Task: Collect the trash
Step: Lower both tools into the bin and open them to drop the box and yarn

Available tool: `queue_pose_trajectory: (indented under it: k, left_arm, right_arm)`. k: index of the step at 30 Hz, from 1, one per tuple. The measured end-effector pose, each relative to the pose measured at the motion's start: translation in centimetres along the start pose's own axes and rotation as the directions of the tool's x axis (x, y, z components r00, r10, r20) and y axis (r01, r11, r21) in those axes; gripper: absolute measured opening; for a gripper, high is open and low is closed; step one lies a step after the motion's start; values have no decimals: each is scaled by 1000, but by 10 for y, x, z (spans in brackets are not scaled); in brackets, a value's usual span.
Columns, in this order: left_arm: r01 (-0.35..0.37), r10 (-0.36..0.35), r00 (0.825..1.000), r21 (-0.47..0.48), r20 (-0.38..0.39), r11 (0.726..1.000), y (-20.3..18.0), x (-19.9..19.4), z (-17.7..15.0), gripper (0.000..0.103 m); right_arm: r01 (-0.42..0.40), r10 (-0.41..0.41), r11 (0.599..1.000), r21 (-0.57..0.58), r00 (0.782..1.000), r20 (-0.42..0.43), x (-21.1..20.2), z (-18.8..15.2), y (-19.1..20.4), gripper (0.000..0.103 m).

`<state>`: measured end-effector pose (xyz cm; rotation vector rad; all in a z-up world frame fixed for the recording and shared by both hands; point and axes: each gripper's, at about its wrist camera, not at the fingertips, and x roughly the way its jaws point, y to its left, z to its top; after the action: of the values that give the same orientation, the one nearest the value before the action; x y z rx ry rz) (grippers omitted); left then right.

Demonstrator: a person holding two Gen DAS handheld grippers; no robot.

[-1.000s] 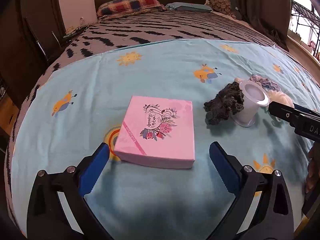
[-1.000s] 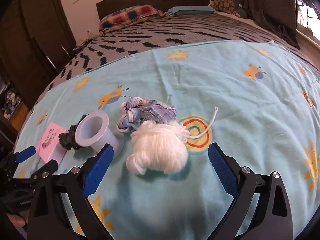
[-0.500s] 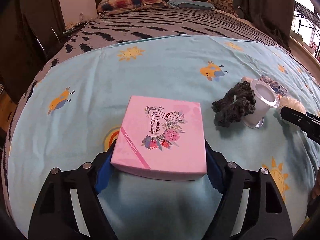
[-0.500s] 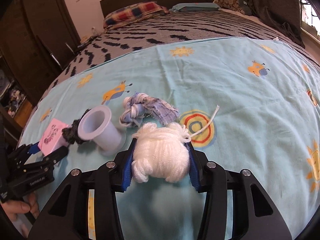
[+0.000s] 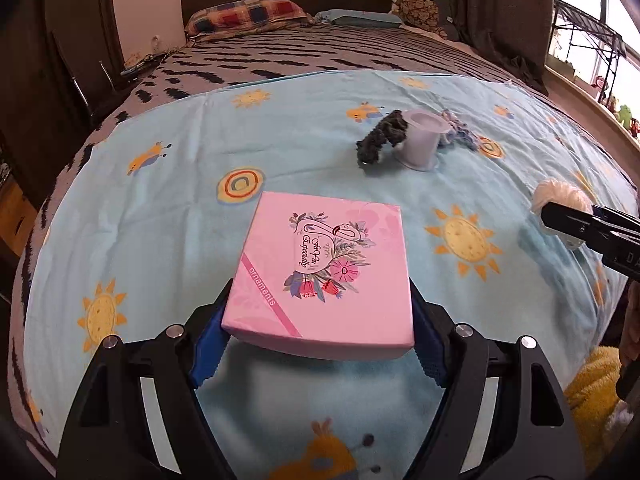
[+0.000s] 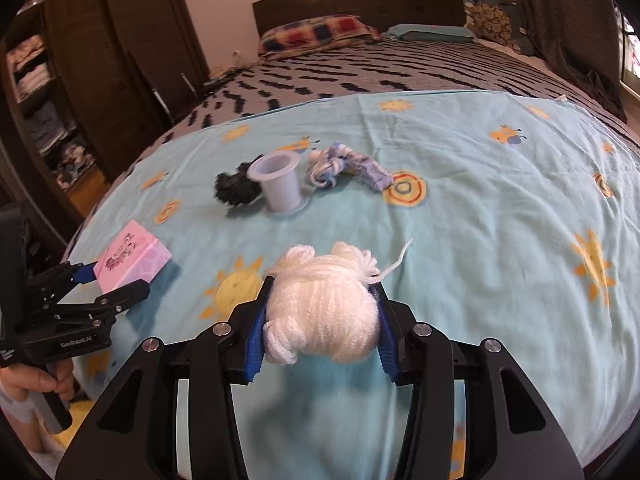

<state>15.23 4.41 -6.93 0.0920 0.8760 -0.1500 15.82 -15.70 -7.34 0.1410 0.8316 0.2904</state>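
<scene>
From the left wrist view, your left tool (image 5: pixel 318 334) is clamped on the near edge of the pink box (image 5: pixel 324 268), one blue pad on each side of it, and the box looks raised off the sheet. Farther off and to the right, the dark yarn clump (image 5: pixel 380 140) leans against the white cup (image 5: pixel 422 140), with the blue-white yarn (image 5: pixel 460 132) just behind the cup on its right. At the right edge your right tool (image 5: pixel 560 216) holds the white yarn ball (image 5: pixel 558 198). All of it sits over a light blue sheet (image 5: pixel 280 140) printed with suns and birds, spread on a bed with a striped cover (image 5: pixel 320 56) and pillows by a dark headboard. A dark wardrobe stands to the left; the sheet to the left of the box is bare.

From the right wrist view, your right tool (image 6: pixel 320 330) is closed tight on the white yarn ball (image 6: pixel 324 316), a loose strand trailing off to the far right. The white cup (image 6: pixel 280 184) stands upright on the sheet (image 6: pixel 500 220) beyond, the dark yarn clump (image 6: pixel 234 190) touching its left side, the blue-white yarn (image 6: pixel 348 166) close on its right. At the left, your left tool (image 6: pixel 112 280) grips the pink box (image 6: pixel 132 256) near the bed's edge. The sheet to the right is open.
</scene>
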Motion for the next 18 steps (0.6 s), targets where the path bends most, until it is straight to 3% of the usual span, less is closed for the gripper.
queue_pose_trajectory:
  k: [6,18]
  left_arm:
    - [-50,48,998,34,46,998,-22,-42,-40,74]
    - [100,-101,994,-13,-47,995,-57,-71,-117,74]
  right_arm:
    - [0,0,999,-54,1000,15,-34,-38,13,47]
    - [-11,10,996,-89,1000,-18,-73,-115,34,47]
